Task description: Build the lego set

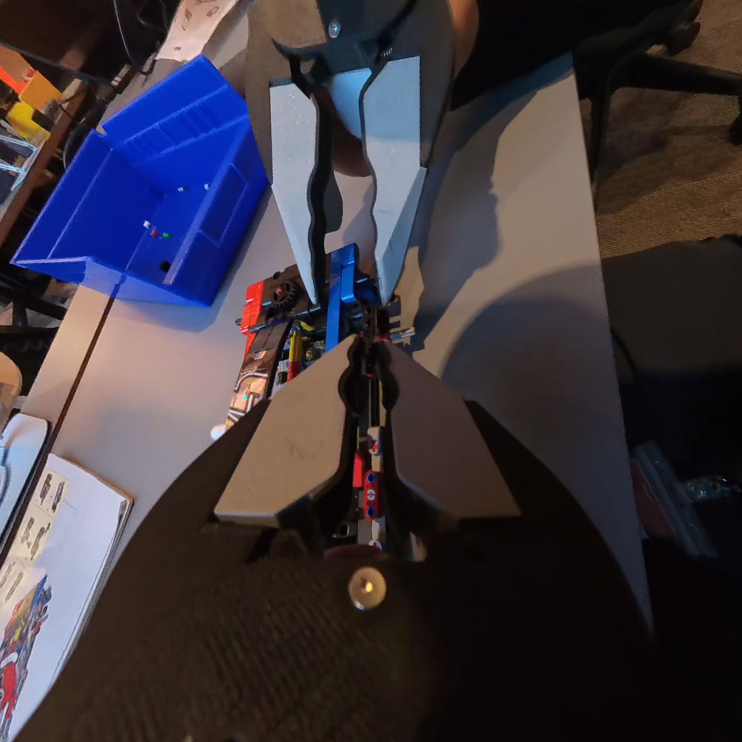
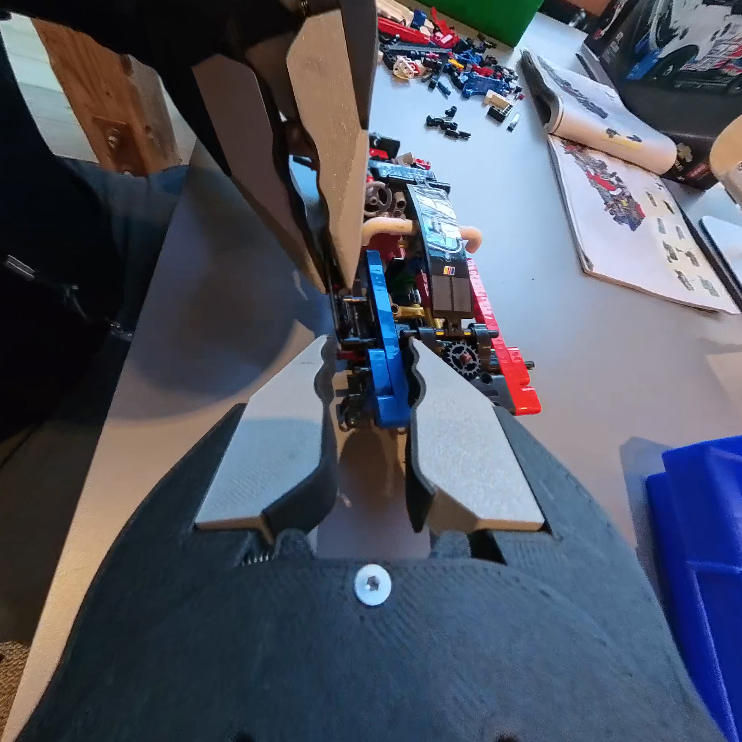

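A partly built lego car (image 1: 257,369) lies on the grey table (image 1: 160,381), with a black stickered panel, a red side beam (image 2: 494,321), a black gear (image 2: 461,357) and an upright blue panel (image 2: 385,373). My left gripper (image 1: 369,341) is shut on the car's narrow black and red side frame. My right gripper (image 2: 370,346) is closed around the blue panel (image 1: 345,277) and the black parts beside it. The two grippers face each other, tips almost touching; the left one also shows in the right wrist view (image 2: 341,281), and the right one in the left wrist view (image 1: 348,295).
A blue parts bin (image 1: 140,200) with a few tiny pieces stands beside the car, and also shows in the right wrist view (image 2: 702,562). An open instruction booklet (image 2: 626,225), a loose-parts pile (image 2: 449,52) and the set's box (image 2: 682,48) lie beyond. The table edge (image 1: 594,321) is close by. My two grippers' fingertips are within a few centimetres of each other.
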Action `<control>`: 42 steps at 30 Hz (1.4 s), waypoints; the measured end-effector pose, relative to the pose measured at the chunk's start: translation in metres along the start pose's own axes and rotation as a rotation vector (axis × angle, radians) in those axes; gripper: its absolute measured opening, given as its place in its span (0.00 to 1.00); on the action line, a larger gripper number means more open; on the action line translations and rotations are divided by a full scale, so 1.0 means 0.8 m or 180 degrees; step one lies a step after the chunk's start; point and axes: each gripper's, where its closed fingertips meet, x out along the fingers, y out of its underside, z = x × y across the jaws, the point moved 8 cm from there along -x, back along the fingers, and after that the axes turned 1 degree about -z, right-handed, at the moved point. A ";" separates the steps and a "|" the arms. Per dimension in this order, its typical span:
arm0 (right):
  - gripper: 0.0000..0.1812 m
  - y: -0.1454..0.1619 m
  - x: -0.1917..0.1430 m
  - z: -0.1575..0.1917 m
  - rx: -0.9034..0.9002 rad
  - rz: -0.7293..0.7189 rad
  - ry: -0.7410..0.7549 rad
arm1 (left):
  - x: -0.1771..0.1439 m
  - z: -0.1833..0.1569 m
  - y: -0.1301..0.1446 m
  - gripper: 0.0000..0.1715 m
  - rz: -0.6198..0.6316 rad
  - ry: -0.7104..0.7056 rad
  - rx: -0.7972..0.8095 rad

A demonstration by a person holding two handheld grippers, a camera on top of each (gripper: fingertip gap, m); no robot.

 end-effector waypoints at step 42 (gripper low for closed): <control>0.57 0.004 0.044 -0.076 0.0101 0.0221 -0.0926 | 0.007 0.013 0.002 0.01 0.0063 -0.0276 -0.0534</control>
